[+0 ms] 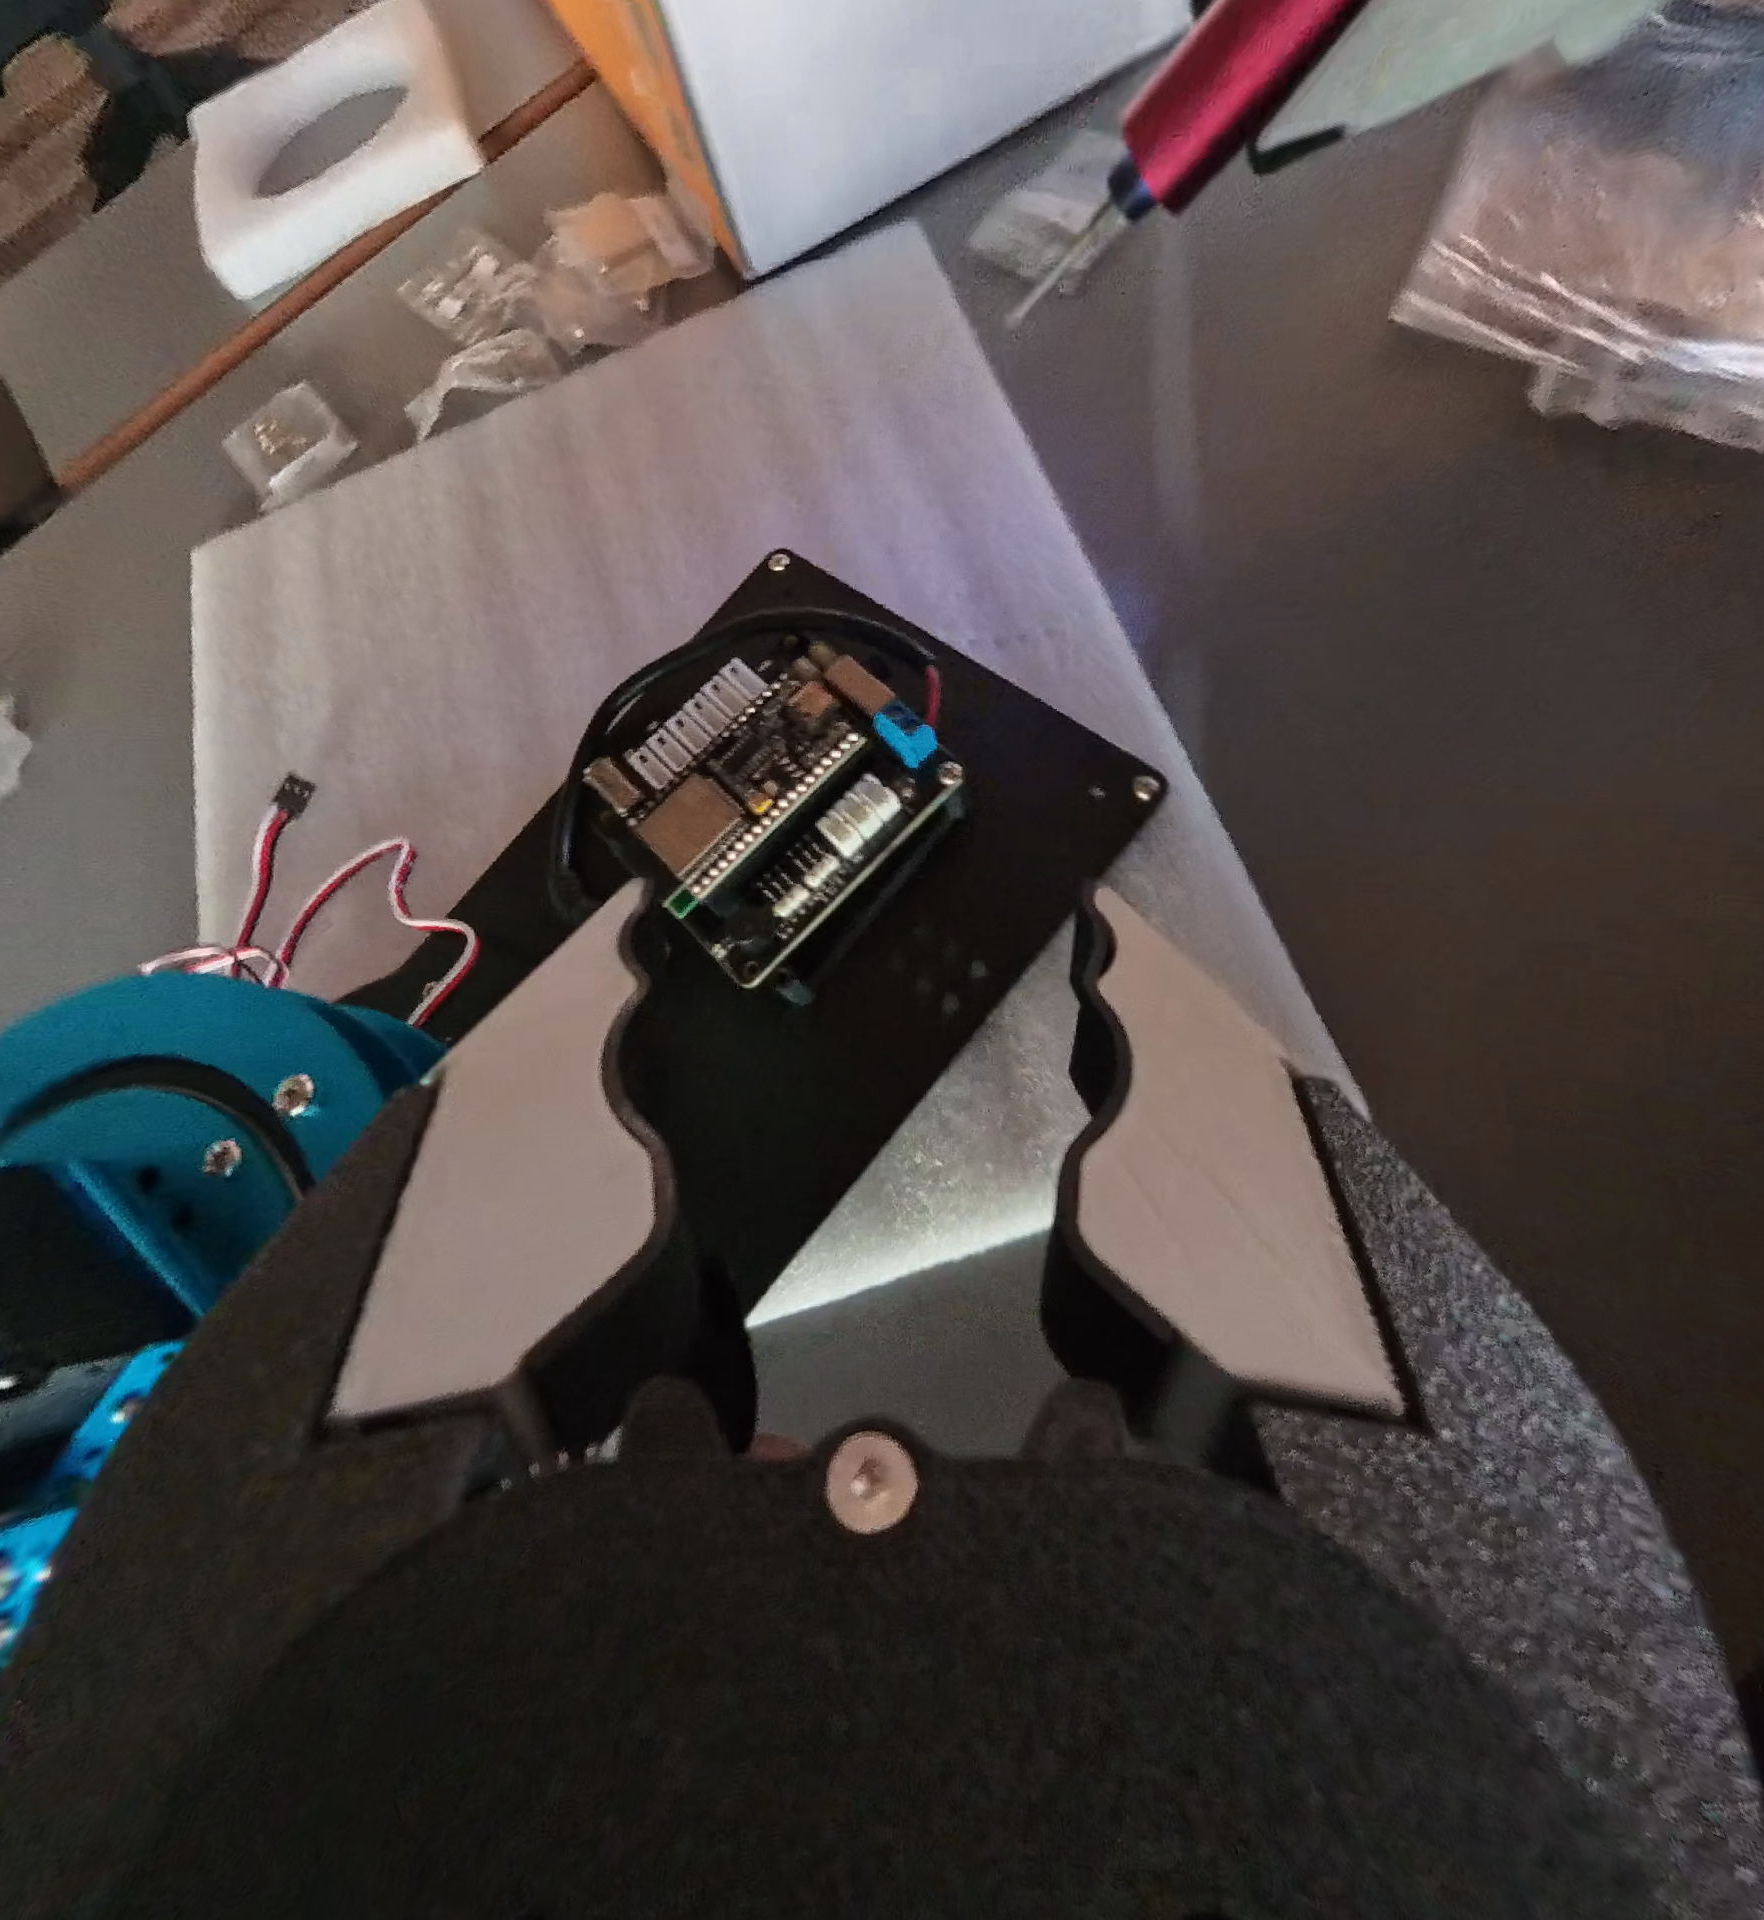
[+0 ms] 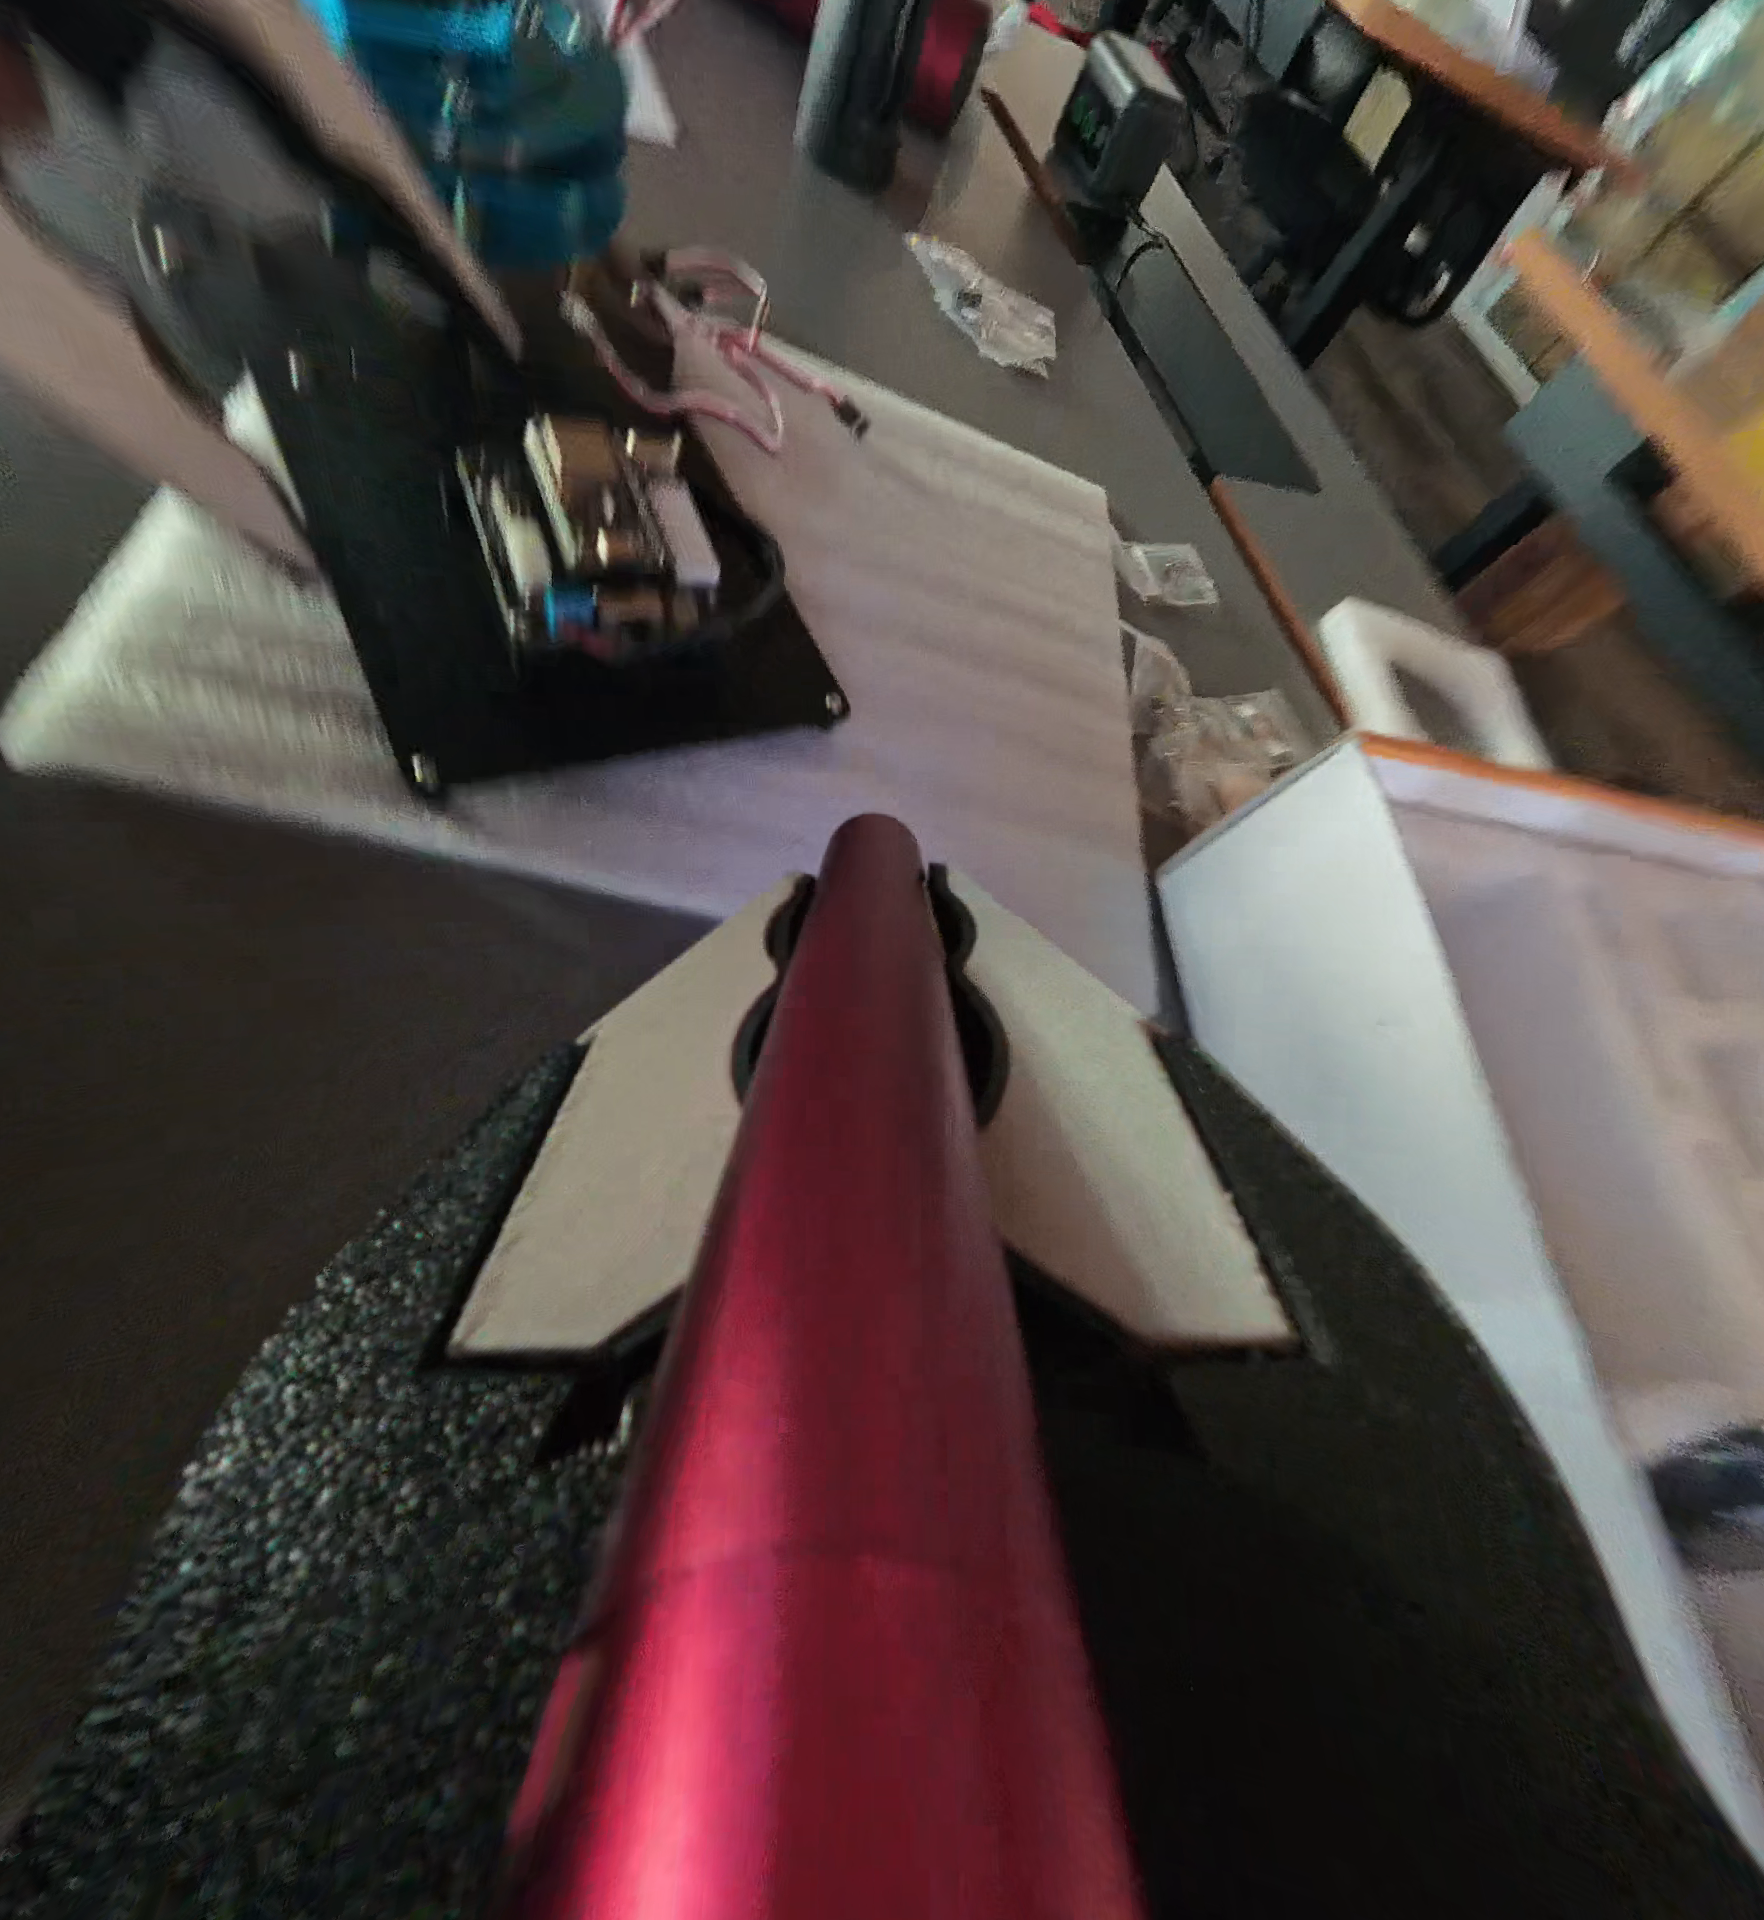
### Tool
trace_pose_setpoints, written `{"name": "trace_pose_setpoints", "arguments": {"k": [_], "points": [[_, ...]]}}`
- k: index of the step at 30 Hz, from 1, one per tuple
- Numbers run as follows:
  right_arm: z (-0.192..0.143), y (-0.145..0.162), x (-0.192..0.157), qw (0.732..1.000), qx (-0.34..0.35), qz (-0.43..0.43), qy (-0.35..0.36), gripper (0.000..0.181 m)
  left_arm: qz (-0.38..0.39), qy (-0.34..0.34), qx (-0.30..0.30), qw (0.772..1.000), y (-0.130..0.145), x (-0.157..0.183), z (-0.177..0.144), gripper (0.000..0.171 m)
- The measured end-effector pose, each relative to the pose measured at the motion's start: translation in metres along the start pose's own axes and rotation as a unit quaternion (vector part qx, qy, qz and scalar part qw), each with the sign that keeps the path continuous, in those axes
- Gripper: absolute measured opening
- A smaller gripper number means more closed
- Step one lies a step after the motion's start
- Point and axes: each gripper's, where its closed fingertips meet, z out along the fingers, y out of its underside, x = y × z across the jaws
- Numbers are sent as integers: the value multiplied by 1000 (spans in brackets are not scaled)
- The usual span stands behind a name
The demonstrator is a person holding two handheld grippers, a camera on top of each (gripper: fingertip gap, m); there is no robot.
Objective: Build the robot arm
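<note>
My left gripper (image 1: 862,914) is open and empty, hovering over a black base plate (image 1: 1049,748) that carries a circuit board (image 1: 774,821). Its left fingertip is close to the board's near corner. A blue robot arm base (image 1: 161,1091) with red and white wires (image 1: 358,894) stands at the plate's left end. My right gripper (image 2: 870,888) is shut on a red screwdriver (image 2: 857,1247), held in the air and pointing toward the plate (image 2: 421,644) and board (image 2: 597,540). The screwdriver also shows in the left wrist view (image 1: 1242,94), tip downward.
The plate lies on a white foam sheet (image 1: 545,520) on a dark table. A white box (image 2: 1377,1039), a foam block with a hole (image 1: 327,156), small parts bags (image 1: 504,301) and a clear plastic bundle (image 1: 1636,260) lie around it. The gap from one gripper's tips to the other's is roughly 15 centimeters.
</note>
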Motion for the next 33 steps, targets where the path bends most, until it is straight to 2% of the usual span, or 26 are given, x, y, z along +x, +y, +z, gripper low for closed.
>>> {"name": "trace_pose_setpoints", "arguments": {"k": [4,8,11,15,17,22,25,28,31,33], "points": [[-22,9,-16,975,-4,-213,58,20,68,70,-15,995,0,22,-13,77],[-24,5,-36,950,39,-292,101,20,172,67,-48,982,-3,21,-12,76],[-22,9,-49,924,26,-367,109,20,239,74,-82,965,-10,27,-14,71],[-12,17,-68,924,24,-375,70,20,291,47,-147,944,-17,11,-2,75],[-11,19,-72,921,23,-384,64,20,298,56,-194,933,-13,4,9,84],[-10,19,-76,917,27,-392,64,22,341,38,-290,893,1,-23,36,93],[-11,18,-76,914,24,-400,65,22,354,55,-325,875,1,-27,42,93],[-12,19,-76,914,19,-401,64,22,377,92,-364,847,5,-26,39,90],[-13,17,-75,914,21,-399,68,21,367,148,-385,834,8,-16,38,81],[-13,18,-73,916,21,-395,69,22,363,152,-401,827,9,-22,42,81]]}}
